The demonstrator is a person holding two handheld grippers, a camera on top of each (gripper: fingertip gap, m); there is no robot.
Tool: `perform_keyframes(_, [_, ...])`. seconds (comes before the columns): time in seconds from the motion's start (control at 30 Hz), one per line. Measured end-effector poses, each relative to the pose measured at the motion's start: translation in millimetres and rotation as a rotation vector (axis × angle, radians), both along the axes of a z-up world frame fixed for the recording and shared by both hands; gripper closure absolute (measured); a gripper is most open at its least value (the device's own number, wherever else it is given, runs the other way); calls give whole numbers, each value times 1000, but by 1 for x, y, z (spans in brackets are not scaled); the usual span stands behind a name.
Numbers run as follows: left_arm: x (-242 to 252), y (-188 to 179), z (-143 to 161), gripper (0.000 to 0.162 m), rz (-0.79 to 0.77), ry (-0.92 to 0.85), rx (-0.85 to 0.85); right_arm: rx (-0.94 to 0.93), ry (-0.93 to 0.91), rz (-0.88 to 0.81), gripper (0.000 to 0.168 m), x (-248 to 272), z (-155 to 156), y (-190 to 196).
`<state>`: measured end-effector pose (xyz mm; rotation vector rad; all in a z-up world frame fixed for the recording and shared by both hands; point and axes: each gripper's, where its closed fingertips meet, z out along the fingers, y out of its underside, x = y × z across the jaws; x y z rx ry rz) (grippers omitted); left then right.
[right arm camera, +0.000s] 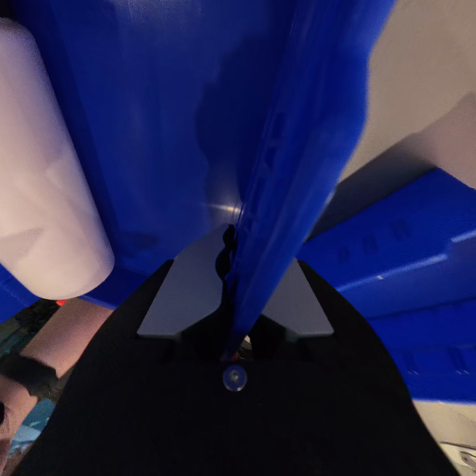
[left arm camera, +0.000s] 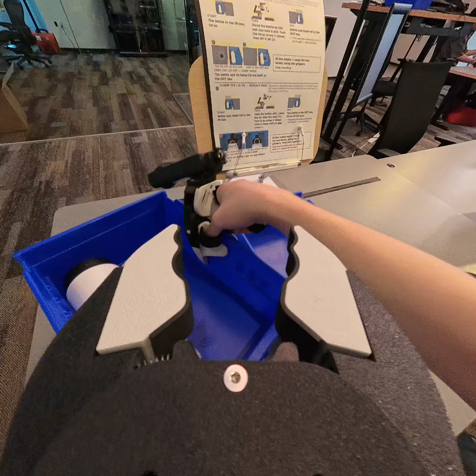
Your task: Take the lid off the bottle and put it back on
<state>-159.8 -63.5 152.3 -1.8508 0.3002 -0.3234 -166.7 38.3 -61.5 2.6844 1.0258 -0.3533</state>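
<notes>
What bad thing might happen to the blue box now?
The right gripper is shut on the thin wall of the blue bin. If it lifts or tilts, the white bottle lying loose inside could roll and knock the wall. The pinch is narrow, so the bin might slip. The left gripper hangs open above it and holds nothing.

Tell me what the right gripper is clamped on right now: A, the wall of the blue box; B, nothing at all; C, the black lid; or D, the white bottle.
A: in the right wrist view the right gripper has its fingers closed on either side of the blue box wall, while the white bottle lies untouched inside the box.
</notes>
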Motion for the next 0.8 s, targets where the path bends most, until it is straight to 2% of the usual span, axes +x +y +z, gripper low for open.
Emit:
perform_keyframes(0.2, [0,2,-6,83,-13,1,-33,-32,-31,-154,159,6,-52,-1])
perform_keyframes(0.37, [4,4,-15,82,-27,26,-75,19,-82,-213,159,24,-77,0])
perform_keyframes(0.6, [22,6,-26,82,-55,93,-110,23,-38,-400,153,20,-78,-4])
perform_keyframes(0.7, [34,6,-32,82,-75,133,-128,16,-43,-414,153,20,-78,-9])
perform_keyframes(0.8, [43,5,-35,81,-99,161,-138,21,-52,-354,150,20,-75,-11])
